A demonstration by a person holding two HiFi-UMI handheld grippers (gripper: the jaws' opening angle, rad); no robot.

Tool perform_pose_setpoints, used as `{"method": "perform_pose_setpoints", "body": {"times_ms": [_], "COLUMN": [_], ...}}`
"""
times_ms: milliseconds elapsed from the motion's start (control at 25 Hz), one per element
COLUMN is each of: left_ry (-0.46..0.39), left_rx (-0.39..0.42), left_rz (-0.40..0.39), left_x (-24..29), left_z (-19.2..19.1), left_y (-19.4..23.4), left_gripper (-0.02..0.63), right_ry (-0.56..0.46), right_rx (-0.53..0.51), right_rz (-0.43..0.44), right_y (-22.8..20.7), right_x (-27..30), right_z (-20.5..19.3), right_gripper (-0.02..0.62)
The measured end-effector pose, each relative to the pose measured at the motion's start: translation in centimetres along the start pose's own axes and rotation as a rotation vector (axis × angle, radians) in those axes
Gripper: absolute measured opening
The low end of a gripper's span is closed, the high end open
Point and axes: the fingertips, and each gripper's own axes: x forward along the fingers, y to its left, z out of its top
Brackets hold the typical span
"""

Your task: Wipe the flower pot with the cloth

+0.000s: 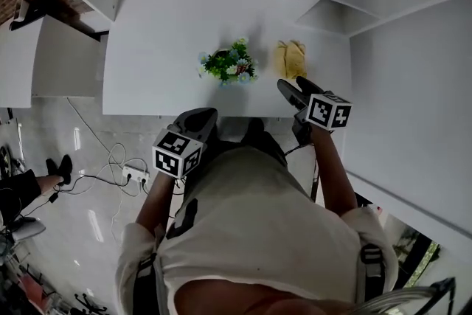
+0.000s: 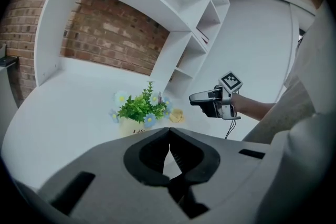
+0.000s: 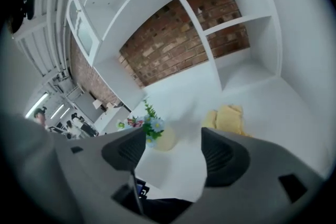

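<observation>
**Pot and cloth lie untouched on white desk**

A small pale flower pot (image 1: 228,74), filled with green foliage and blue and white blooms, stands upright at the centre of the head view, near the front edge of the white desk (image 1: 184,11). A crumpled yellow cloth (image 1: 290,59) lies on the desk just beside it, to the pot's right in the frame. The right gripper (image 1: 293,86) hangs just below the cloth in the frame, its jaws spread wide with nothing between them. The left gripper (image 1: 209,115), lower left of the pot and off the desk's edge, has its jaws closed together and empty. White shelving fills the upper right.
</observation>
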Motion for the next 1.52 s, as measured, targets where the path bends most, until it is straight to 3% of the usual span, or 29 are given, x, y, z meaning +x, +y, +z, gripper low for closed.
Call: {"method": "perform_pose_setpoints", "body": {"times_ms": [160, 280, 400, 560, 720, 840, 1000, 1240, 1400, 1520], "left_ry": [-0.015, -0.029, -0.023, -0.021, -0.021, -0.021, -0.014, -0.001, 0.01, 0.03], "left_rx": [-0.016, -0.027, -0.023, -0.03, -0.026, -0.025, -0.017, 0.054, 0.095, 0.11], "left_rz": [0.06, 0.106, 0.158, 0.224, 0.272, 0.288, 0.294, 0.319, 0.32, 0.245], "left_x": [1.3, 2.4, 3.3, 3.4, 3.5, 3.5, 3.7, 4.4, 5.6, 7.1], "left_z": [1.1, 1.8, 2.2, 2.5, 2.7, 2.7, 2.7, 3.1, 3.1, 2.7], "left_y": [0.2, -0.2, -0.5, -0.3, 0.3, 1.0, 2.0, 4.4, 6.8, 7.7], "left_gripper": [0.02, 0.02, 0.021, 0.021, 0.021, 0.02, 0.021, 0.02, 0.023, 0.242], "right_ry": [0.015, 0.091, 0.224, 0.402, 0.426, 0.416, 0.43, 0.33, 0.286, 0.307], "right_rx": [-0.049, -0.129, -0.184, -0.276, -0.417, -0.438, -0.43, -0.328, -0.335, -0.382], "right_rz": [-0.063, -0.114, -0.175, -0.19, -0.219, -0.182, -0.108, 0.201, 0.329, 0.332], "right_y": [-5.1, -9.3, -13.8, -16.4, -17.5, -17.1, -16.1, -6.8, -1.1, 0.7], "right_x": [1.3, 3.6, 6.1, 8.8, 10.0, 10.2, 10.1, 9.8, 10.2, 10.7], "right_z": [2.6, 2.9, 1.2, -2.4, -3.7, -3.6, -4.0, -2.3, -0.4, -0.7], "right_gripper": [0.321, 0.321, 0.324, 0.324, 0.279, 0.171, 0.129, 0.117, 0.118, 0.118]}}
